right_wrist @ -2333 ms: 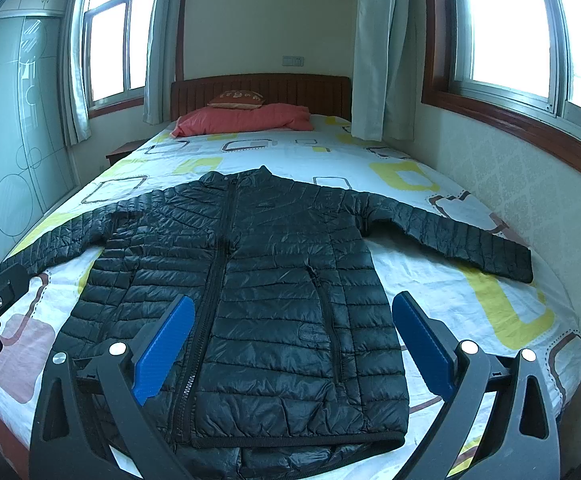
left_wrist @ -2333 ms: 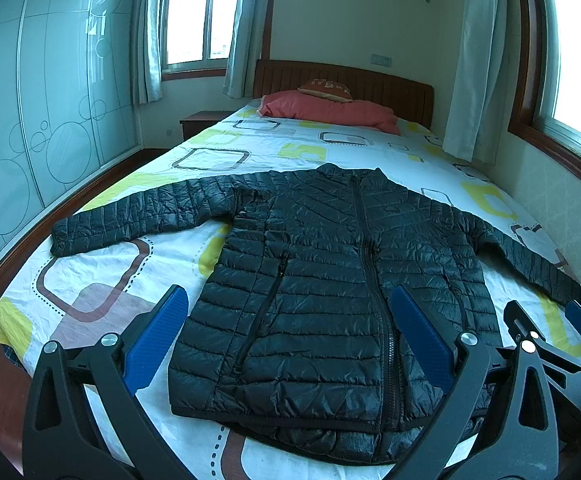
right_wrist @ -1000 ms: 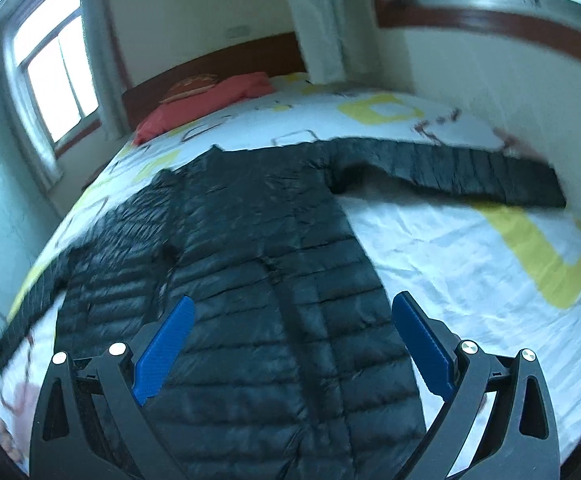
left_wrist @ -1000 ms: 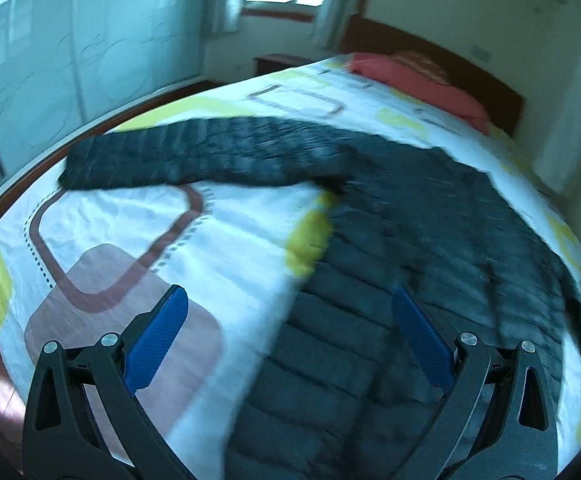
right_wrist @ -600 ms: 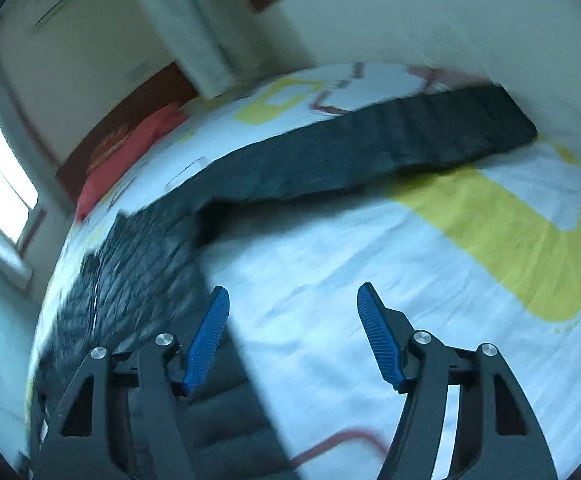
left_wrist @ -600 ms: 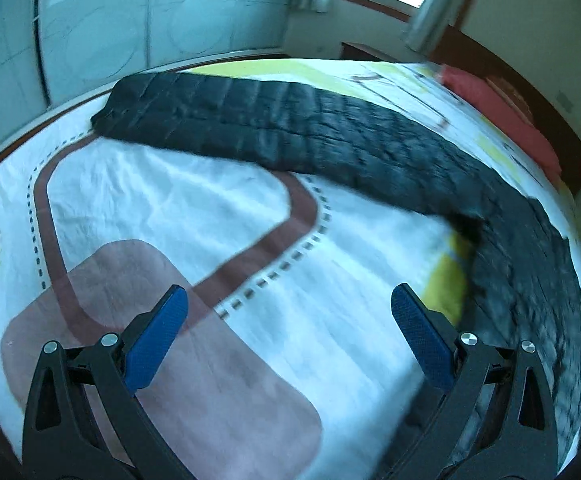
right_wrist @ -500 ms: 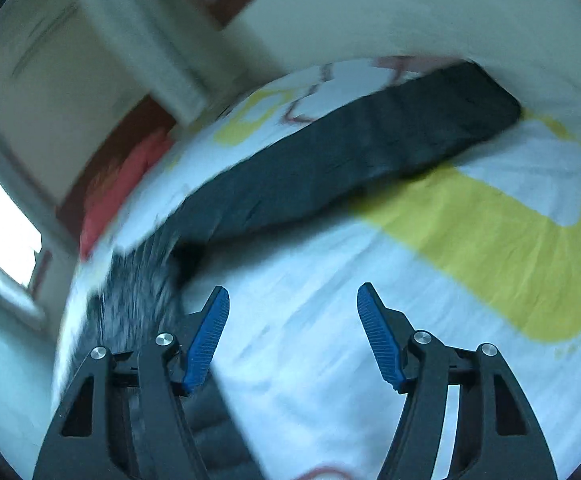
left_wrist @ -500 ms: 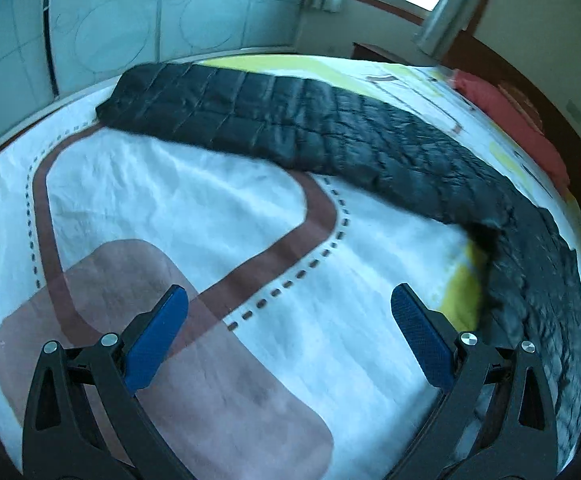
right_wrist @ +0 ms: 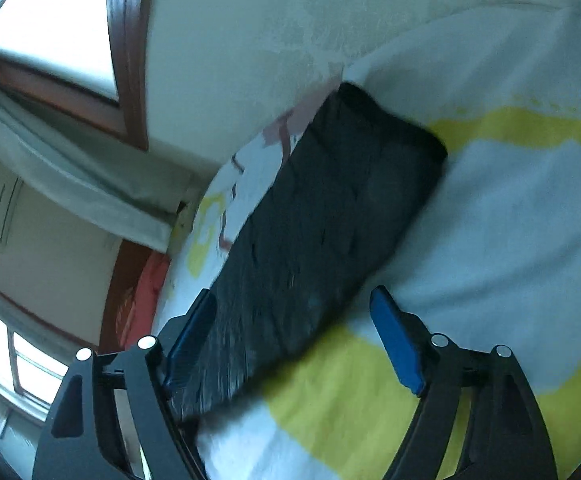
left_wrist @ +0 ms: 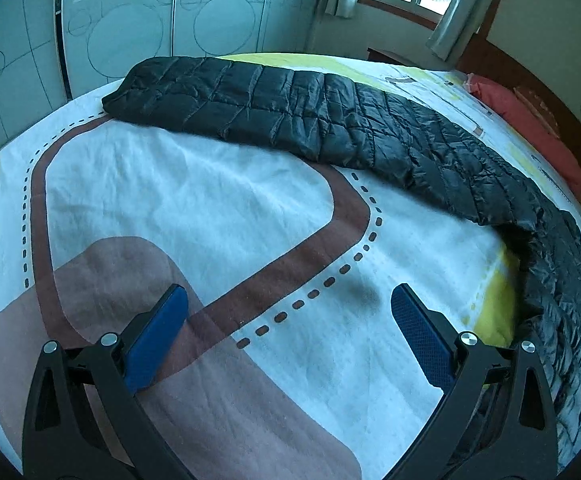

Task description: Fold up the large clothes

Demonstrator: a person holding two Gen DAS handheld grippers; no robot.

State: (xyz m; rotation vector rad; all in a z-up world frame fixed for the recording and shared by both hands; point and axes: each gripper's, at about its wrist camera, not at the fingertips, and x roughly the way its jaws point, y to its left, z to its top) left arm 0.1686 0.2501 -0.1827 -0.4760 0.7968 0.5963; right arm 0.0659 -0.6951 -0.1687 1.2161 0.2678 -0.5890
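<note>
A wide bed [left_wrist: 218, 184] fills the room, its white sheet printed with brown bands, dashed lines and yellow patches. A black quilted jacket [left_wrist: 442, 164] lies flat on it, with one sleeve [left_wrist: 218, 96] stretched out toward the frosted wardrobe doors [left_wrist: 138, 28] and the other sleeve [right_wrist: 330, 216] reaching toward the wall under a wood-framed window [right_wrist: 58, 40]. A red pillow [left_wrist: 530, 128] sits at the head of the bed, against the dark headboard. The left claw [left_wrist: 288, 320] hovers over bare sheet, short of the sleeve on its side; its blue pads are spread wide and nothing is between them. The right claw [right_wrist: 292, 320] is tilted over sideways, low above the other sleeve; its jaws have just been opening, and the sleeve runs up between the blue fingers [right_wrist: 396, 340], lying close by the left-hand pad, though the blur keeps me from telling whether that pad touches the cloth. The cuff end lies further on, near the edge of the bed.
</note>
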